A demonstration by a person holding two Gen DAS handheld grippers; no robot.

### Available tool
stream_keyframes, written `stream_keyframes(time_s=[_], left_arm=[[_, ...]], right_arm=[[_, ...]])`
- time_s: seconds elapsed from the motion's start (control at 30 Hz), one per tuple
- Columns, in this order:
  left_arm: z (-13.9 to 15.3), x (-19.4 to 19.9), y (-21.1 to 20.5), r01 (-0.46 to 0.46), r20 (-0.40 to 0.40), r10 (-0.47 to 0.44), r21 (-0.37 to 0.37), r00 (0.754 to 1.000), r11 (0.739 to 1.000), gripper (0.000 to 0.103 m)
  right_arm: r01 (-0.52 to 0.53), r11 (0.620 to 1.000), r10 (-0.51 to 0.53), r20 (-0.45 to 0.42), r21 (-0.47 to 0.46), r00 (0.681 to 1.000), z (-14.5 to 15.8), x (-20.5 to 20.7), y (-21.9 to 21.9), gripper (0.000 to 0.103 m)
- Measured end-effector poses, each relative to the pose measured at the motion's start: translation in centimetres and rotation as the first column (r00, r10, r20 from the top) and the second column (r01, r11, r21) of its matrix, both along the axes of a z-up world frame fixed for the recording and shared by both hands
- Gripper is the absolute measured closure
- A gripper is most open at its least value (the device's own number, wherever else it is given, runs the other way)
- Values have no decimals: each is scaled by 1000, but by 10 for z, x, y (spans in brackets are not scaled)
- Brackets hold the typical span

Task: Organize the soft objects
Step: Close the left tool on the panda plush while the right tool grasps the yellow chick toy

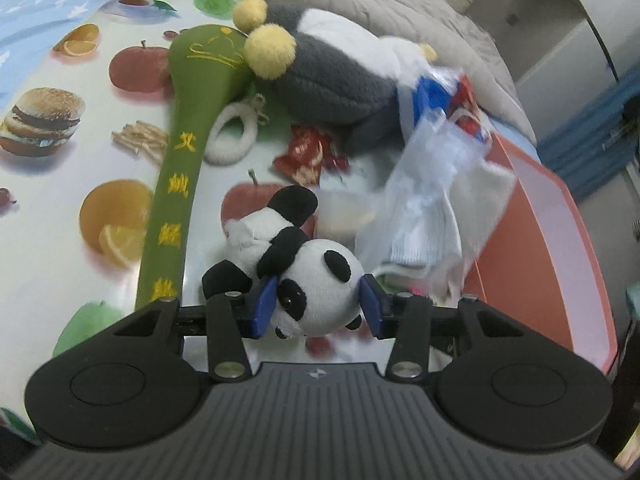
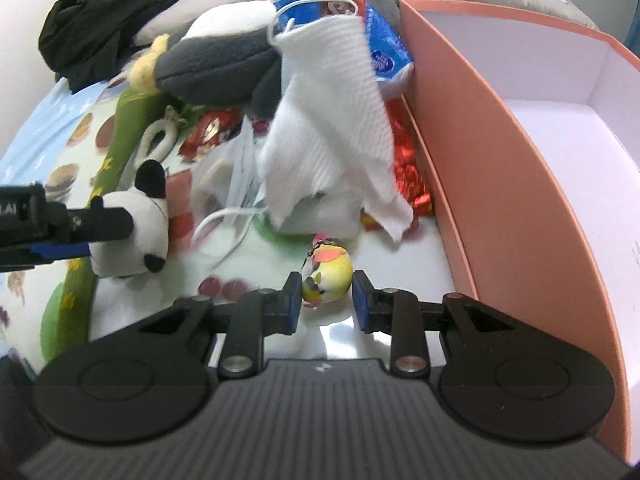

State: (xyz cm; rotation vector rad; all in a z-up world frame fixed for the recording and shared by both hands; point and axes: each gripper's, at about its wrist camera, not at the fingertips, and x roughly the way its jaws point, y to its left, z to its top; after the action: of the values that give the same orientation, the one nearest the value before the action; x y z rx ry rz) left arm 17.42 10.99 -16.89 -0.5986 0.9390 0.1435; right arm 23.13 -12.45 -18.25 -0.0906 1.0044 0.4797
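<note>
A small panda plush (image 1: 320, 276) lies head-first between the blue pads of my left gripper (image 1: 318, 304), and both pads press on its head. The right wrist view shows the same panda (image 2: 132, 236) at the left, with a black finger (image 2: 100, 218) against it. My right gripper (image 2: 328, 294) is shut on a little yellow plush toy with a pink patch (image 2: 330, 268), just above the fruit-print cloth (image 2: 280, 256). A white knitted cloth (image 2: 332, 120) hangs over the pile beyond it.
An open pink box (image 2: 500, 160) stands along the right. A grey-and-white plush with yellow pompoms (image 1: 332, 80), a long green padded stick (image 1: 176, 168), a white fuzzy ring (image 1: 232, 136), red wrappers (image 1: 308, 152) and a blue tissue pack (image 2: 384, 48) lie around. Black clothing (image 2: 100, 20) is behind.
</note>
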Motion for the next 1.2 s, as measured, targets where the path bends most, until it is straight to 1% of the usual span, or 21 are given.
stream_keyframes(time_s=[0.2,0.33,0.4,0.43,0.47,0.5,0.57,0.67,0.8,0.93,0.97,1.0,1.03,1.07,1.17,1.2], left_arm=[[-1,-25,-15,73,-29,-72,20,997,997,51],[-4,-37,-21,63,-39,-63,20,997,998,50],[-5,-42,-21,41,-34,-41,-1,999,999,42],[-5,-44,-21,27,-33,-28,-9,999,1000,33],[-4,-47,-21,4,-29,-5,-16,1000,1000,28],[-4,-50,-21,-14,-22,13,-21,1000,1000,28],[-4,-53,-22,-38,-14,38,-38,999,999,28],[-9,-54,-25,-83,-28,81,-60,996,995,28],[-18,-52,-28,-139,-41,135,-105,990,985,28],[-26,-47,-31,-170,-62,165,-97,984,981,28],[-29,-45,-32,-168,-66,162,-95,985,981,29],[-31,-43,-33,-166,-77,159,-94,984,982,29],[-33,-42,-33,-163,-79,156,-94,985,982,30],[-34,-41,-33,-158,-81,151,-92,985,983,36],[-35,-40,-32,-147,-79,140,-94,987,985,40],[-33,-39,-32,-139,-79,133,-84,988,987,41]], right_arm=[[-11,1000,11,-32,6,999,2,-28,-9,72],[-22,1000,23,-49,15,999,-1,-41,-14,71],[-21,1000,22,-69,21,997,-4,-45,-17,69],[-20,999,22,-82,33,996,-4,-46,-19,69],[-18,999,22,-91,46,996,-3,-47,-21,64],[-17,998,22,-94,58,995,-2,-47,-22,55],[-24,998,28,-75,61,997,1,-50,-25,49],[-50,998,51,-28,44,998,4,-52,-23,49],[-89,996,88,13,29,996,4,-46,-16,49],[-105,994,105,-2,2,994,-7,-39,-10,52],[-116,993,116,-8,-2,993,-9,-38,-8,58],[-123,992,123,-19,-6,992,-12,-37,-6,66],[-122,993,122,-31,-4,992,-14,-37,-6,68],[-118,993,118,-41,-2,992,-15,-36,-6,68],[-115,993,115,-34,7,993,-10,-34,-7,68],[-109,994,109,-36,10,993,-7,-33,-7,68]])
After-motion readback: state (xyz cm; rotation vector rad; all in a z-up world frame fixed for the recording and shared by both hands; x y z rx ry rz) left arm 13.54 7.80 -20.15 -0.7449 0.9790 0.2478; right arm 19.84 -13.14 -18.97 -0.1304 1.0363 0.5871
